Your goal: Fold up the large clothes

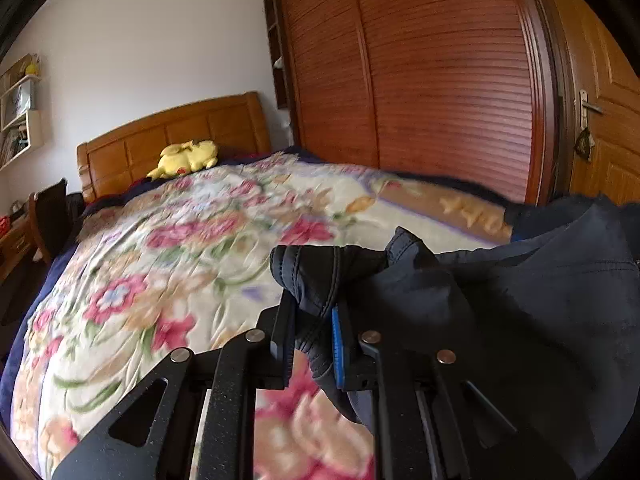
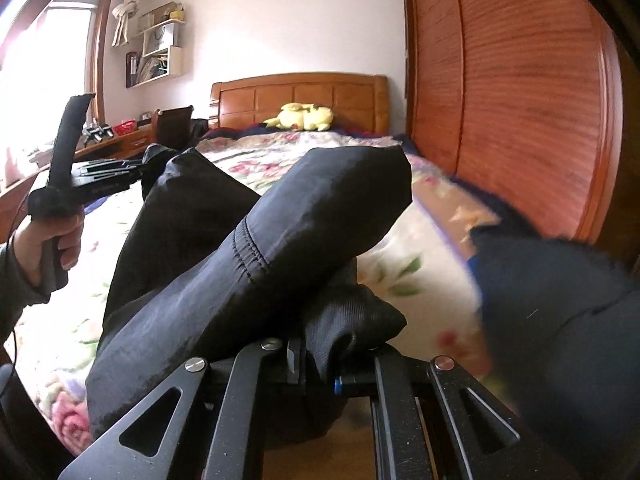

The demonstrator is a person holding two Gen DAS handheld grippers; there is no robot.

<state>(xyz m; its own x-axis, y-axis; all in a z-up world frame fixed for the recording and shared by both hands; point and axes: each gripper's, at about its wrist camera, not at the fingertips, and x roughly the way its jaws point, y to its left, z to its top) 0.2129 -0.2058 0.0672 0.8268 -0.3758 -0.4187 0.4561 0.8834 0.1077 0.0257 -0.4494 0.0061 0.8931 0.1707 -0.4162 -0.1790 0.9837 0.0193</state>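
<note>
- No text, label, brand, number or sign can be read in either view.
- The left gripper [image 2: 105, 179], seen at the left of the right wrist view, bears faint lettering on its side, too blurred to make out.

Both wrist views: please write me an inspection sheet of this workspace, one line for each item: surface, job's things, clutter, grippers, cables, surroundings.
Surface: bed with a floral blanket, creased, over dark blue bedding.
Job's things: one large dark garment, bunched and partly lifted off the bed, not yet folded.
Clutter: yellow plush toy by the headboard; nothing else seen on the blanket.
Grippers: left gripper shut on a ribbed edge of the garment; right gripper shut on another fold of it.
Cables: a thin dark cable hangs below the person's left hand.
Surroundings: wooden slatted wardrobe, door, wall shelves, desk with chair, bright window.
</note>
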